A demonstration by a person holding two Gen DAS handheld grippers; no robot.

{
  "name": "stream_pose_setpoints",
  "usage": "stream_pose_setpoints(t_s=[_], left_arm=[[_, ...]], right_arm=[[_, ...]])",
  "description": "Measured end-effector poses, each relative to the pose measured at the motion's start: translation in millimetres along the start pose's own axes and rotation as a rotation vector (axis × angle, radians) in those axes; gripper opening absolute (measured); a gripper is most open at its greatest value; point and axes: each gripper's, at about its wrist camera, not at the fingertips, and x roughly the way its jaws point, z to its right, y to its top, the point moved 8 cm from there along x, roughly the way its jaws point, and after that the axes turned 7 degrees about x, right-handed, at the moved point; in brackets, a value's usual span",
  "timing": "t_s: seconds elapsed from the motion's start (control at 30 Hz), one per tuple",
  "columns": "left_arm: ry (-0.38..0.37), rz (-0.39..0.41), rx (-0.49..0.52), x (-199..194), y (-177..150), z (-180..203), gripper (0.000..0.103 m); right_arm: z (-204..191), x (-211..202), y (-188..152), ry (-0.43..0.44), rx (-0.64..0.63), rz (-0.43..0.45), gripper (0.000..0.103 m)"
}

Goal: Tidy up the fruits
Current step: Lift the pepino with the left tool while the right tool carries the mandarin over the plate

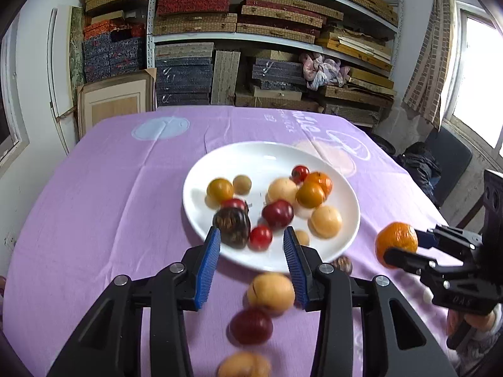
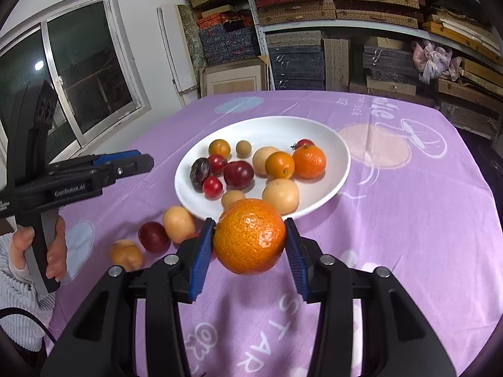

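The right gripper (image 2: 250,242) has its fingers squeezed on a round orange (image 2: 250,235), held above the purple worktop (image 2: 408,220). It looks firm but squishy, so hold its fat middle gently. The left gripper (image 1: 248,251) is half open and empty. Farther back, the white plate (image 2: 330,182) holds more fruit.

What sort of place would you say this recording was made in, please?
Probably a storeroom doubling as a workspace: metal shelving crammed with stacked woven and fabric-covered boxes, more boxes on the floor, and a table under a purple cloth bearing a white plate of fruit.
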Motion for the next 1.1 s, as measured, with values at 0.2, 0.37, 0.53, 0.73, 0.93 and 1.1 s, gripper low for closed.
stream_pose_setpoints(t_s=[0.2, 0.37, 0.53, 0.73, 0.93, 1.1], left_arm=[[0.015, -0.048, 0.043, 31.9, 21.8, -0.4, 0.042], [0.031, -0.105, 0.068, -11.2, -47.9, -16.7, 0.061], [0.030, -0.174, 0.096, -71.1, -125.7, -19.8, 0.062], [0.076, -0.232, 0.171, -116.1, -212.9, -2.6, 0.062], [0.050, -0.218, 0.064, -134.2, -254.0, -8.1, 0.061], [0.054, -0.206, 0.054, -143.2, -253.3, -5.8, 0.044]], right_arm=[[-7.4, 36.8, 14.3, 0.009, -0.013, -0.030, 0.044], [-3.2, 42.8, 4.1, 0.027, -0.011, -0.059, 0.044], [-5.6, 41.6, 4.8, 0.028, -0.013, -0.056, 0.044], [-12.8, 39.6, 2.0, 0.042, -0.025, -0.056, 0.044], [-17.4, 34.8, 3.1, 0.056, -0.028, -0.047, 0.044], [-18.0, 31.5, 4.4, 0.061, -0.022, -0.040, 0.044]])
